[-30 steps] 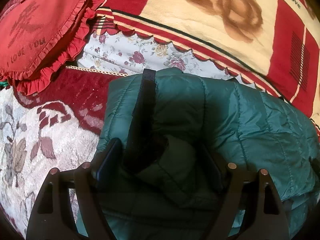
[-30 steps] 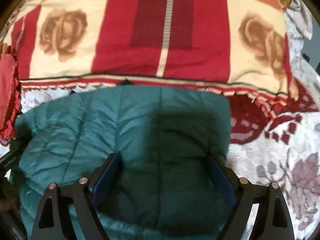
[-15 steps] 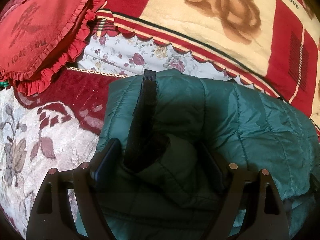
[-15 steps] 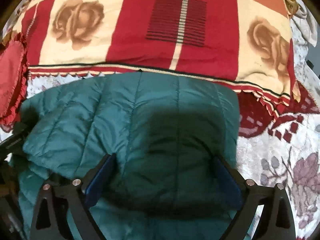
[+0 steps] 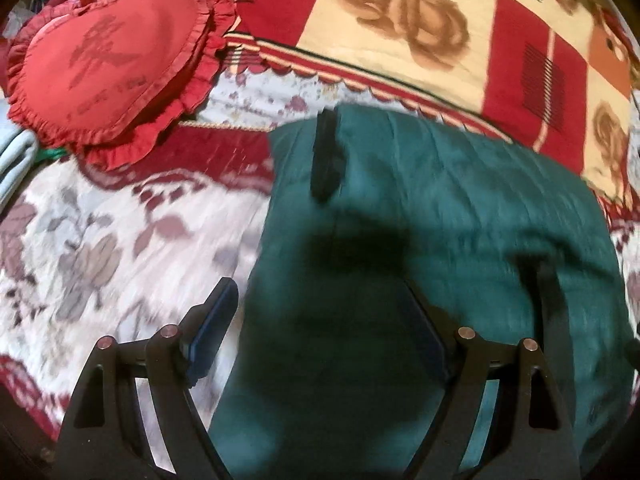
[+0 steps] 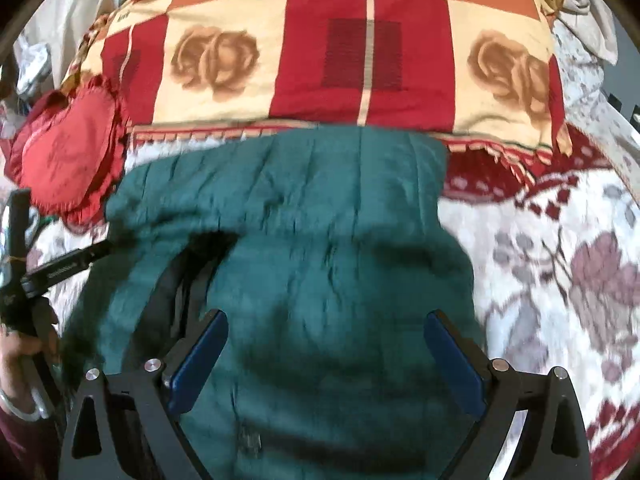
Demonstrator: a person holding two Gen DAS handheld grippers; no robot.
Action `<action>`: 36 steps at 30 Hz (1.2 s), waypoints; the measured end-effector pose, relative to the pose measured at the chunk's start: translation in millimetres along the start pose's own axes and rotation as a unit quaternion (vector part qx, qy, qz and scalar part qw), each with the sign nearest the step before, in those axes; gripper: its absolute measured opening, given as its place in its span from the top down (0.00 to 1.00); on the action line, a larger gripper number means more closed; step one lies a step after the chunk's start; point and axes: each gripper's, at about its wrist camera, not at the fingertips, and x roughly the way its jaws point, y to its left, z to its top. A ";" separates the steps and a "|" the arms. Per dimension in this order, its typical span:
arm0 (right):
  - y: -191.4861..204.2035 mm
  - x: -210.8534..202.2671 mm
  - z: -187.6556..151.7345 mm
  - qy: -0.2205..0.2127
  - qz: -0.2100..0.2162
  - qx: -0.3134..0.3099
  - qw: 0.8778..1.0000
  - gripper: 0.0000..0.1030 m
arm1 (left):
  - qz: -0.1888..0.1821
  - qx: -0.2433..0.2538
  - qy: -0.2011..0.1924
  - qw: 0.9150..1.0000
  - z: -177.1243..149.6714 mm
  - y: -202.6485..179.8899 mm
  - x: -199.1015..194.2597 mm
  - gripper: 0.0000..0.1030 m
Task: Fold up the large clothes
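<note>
Below, the green jacket (image 6: 320, 216) is spread crosswise under both wide-open, empty tongs: left gripper (image 5: 320, 336), right gripper (image 6: 326, 356).

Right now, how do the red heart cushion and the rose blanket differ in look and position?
The heart cushion is plain red with a ruffled edge; the rose blanket is checked in red, cream and orange with brown roses. The heart cushion lies left of the green jacket; the rose blanket spreads along the jacket's far side. Both lie on the bed.

Both wrist views look down, close, sharing the jacket (image 5: 420, 208).
</note>
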 end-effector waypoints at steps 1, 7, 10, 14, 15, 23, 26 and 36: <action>-0.5 -2.9 -8.0 0.003 0.003 0.002 1.000 0.06 | -0.003 0.003 0.002 1.000 -10.4 3.1 -7.9 0.20; -1.2 -20.1 -43.6 0.006 0.011 0.008 1.000 0.06 | -0.007 -0.008 -0.004 1.000 -58.2 16.6 -45.4 0.20; 2.1 -30.9 -58.0 0.004 0.019 0.009 1.000 0.06 | -0.003 -0.005 -0.003 1.000 -78.1 19.4 -58.0 0.20; 5.4 -41.1 -73.4 0.003 0.021 0.004 1.000 0.06 | -0.004 -0.016 -0.006 1.000 -100.9 24.8 -71.4 0.20; 4.9 -42.1 -75.4 0.002 0.021 0.004 1.000 0.06 | -0.002 -0.018 -0.007 1.000 -106.7 25.1 -74.5 0.20; 4.3 -46.1 -96.5 0.012 0.026 0.013 1.000 0.06 | -0.006 -0.013 -0.009 1.000 -130.4 24.3 -85.4 0.20; 6.5 -46.7 -102.4 0.015 0.025 0.009 1.000 0.06 | -0.006 -0.013 -0.010 1.000 -135.3 25.6 -88.0 0.20; 10.1 -48.4 -111.3 0.026 0.024 0.000 0.999 0.06 | -0.009 -0.021 0.009 1.000 -147.8 35.4 -86.9 0.20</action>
